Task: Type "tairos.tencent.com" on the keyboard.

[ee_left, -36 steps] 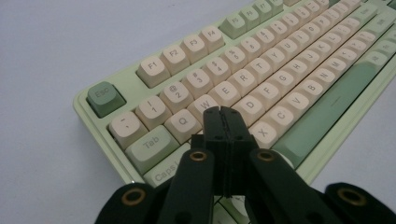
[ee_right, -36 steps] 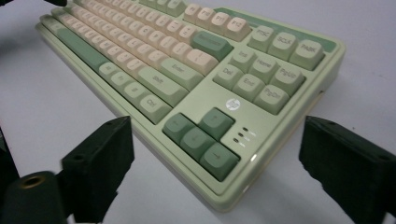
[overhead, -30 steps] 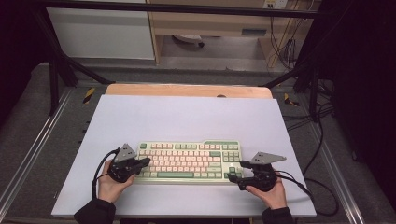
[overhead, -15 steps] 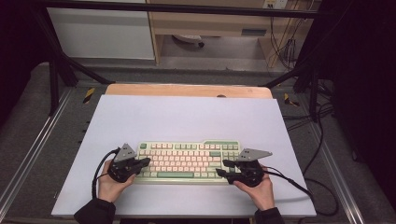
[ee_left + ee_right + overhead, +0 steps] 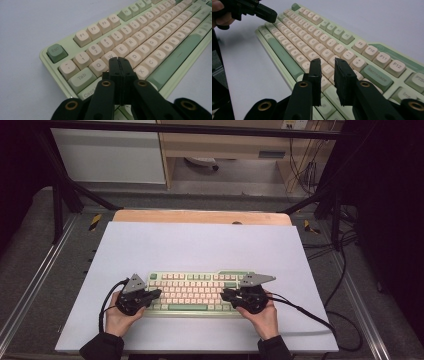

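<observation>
The left gripper (image 5: 119, 60) had its two black jaws pressed flat together with nothing between them, their joined tip poised over the W and S keys near the left end of the one pale green keyboard with cream and green keycaps (image 5: 140, 42); whether the tip touched a key could not be told. In the high view that left gripper (image 5: 156, 293) sat over the keyboard's (image 5: 195, 291) left end, carried by the left hand (image 5: 119, 319). The right gripper (image 5: 327, 62) had just been closing its two jaws, yet a narrow gap remained between them and nothing was held there; they hung above the cream keys just left of the green Backspace key. From above, the right gripper (image 5: 226, 294) lay over the keyboard's right part, carried by the right hand (image 5: 262, 317). Each of the two grippers bore one grey three-cornered plate and trailed one black cable. The keyboard rested flat on the white tabletop (image 5: 200, 245), toward its near edge, between both hands.
</observation>
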`<state>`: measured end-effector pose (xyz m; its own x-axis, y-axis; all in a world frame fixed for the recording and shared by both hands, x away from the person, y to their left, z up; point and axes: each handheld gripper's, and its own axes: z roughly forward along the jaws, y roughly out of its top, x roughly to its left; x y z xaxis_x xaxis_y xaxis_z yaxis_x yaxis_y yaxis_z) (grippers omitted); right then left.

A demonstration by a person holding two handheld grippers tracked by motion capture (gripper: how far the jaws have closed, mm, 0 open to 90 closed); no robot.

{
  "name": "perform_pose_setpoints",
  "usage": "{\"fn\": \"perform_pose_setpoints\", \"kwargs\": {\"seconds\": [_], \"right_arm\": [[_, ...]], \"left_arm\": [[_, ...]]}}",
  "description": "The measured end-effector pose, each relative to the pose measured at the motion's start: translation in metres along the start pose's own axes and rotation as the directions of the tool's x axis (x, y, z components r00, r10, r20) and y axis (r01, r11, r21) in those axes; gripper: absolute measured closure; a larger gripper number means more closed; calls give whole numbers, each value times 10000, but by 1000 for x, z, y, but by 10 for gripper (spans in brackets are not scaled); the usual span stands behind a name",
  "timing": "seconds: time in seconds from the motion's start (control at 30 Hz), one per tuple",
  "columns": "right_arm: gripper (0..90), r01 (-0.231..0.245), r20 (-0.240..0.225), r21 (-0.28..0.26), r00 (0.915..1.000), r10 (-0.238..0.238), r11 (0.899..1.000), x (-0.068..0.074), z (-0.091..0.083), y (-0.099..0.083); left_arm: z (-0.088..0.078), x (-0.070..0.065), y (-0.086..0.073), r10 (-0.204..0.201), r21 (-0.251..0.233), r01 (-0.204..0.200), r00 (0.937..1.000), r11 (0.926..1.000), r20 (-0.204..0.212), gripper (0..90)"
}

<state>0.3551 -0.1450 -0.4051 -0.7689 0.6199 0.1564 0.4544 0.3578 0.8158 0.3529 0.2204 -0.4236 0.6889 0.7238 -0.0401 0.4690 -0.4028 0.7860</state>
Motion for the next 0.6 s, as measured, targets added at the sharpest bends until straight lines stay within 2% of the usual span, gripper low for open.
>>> {"fn": "perform_pose_setpoints", "kwargs": {"seconds": [0.17,0.4,0.6], "right_arm": [[814,81,-54,36,10000,-81,10000,3,10,5],[894,-60,-121,157,9999,62,9999,8,24,15],[900,-294,-205,162,9993,297,9994,9,34,18]], "left_arm": [[0,0,0,25,-12,-25,10000,10000,-1,898],[0,0,0,34,-17,-34,10000,10000,-6,898],[0,0,0,51,-13,-51,10000,10000,3,898]]}}
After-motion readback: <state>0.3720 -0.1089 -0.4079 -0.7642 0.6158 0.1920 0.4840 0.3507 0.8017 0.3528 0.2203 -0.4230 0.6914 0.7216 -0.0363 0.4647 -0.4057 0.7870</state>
